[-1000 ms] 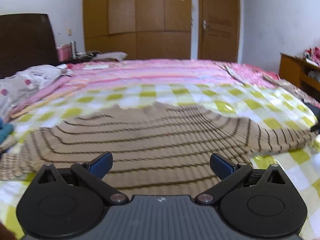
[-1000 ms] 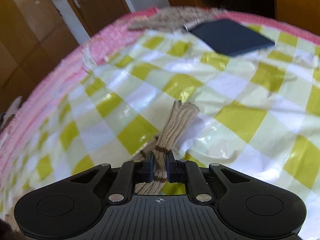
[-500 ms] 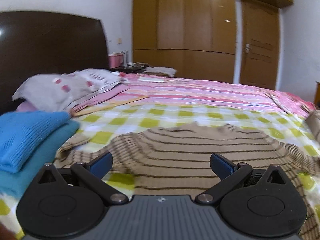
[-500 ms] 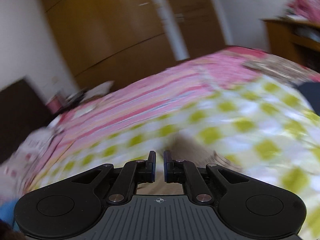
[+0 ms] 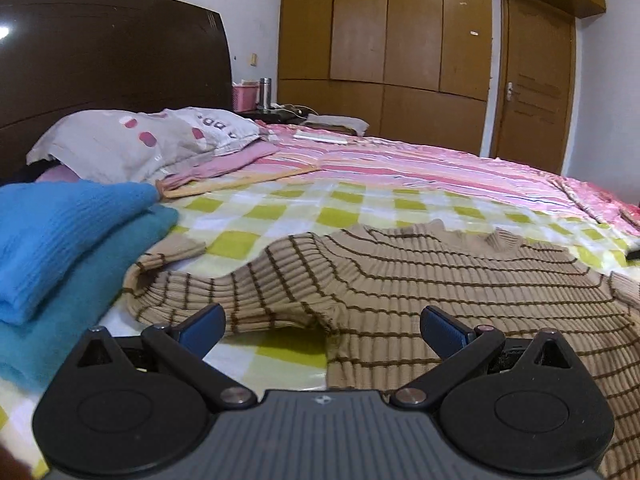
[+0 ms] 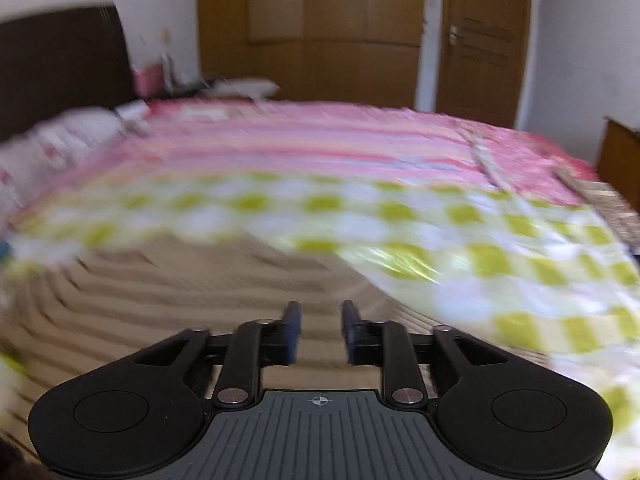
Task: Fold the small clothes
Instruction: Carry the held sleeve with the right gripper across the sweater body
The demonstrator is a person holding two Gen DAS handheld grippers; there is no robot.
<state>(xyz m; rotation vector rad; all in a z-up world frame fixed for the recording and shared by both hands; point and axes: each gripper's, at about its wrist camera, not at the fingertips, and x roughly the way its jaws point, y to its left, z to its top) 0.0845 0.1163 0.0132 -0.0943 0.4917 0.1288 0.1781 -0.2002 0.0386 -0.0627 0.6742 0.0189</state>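
Presently, step: a judgement only, the sleeve-folding stage; the striped sweater (image 5: 420,280) lies spread flat and neither tool grips it.
Sweater place: on the checked cloth (image 5: 304,216) near the bed's front edge, its left sleeve (image 5: 176,276) crumpled toward the stack of blue knits (image 5: 60,240) at the left edge.
Left gripper (image 5: 322,326): fingers spread wide, holding nothing, low over the sleeve and armpit.
Right gripper (image 6: 319,330): fingers (image 6: 291,328) parted by a narrow gap, nothing between them, over the sweater's body; this view is blurred.
Next move: probably pinch the left cuff (image 5: 172,250) and carry the sleeve across the chest, lifting cleanly so the knit does not drag.
Writing: the pillow (image 5: 136,140) shows upside-down letters too partial to read; no brand visible.
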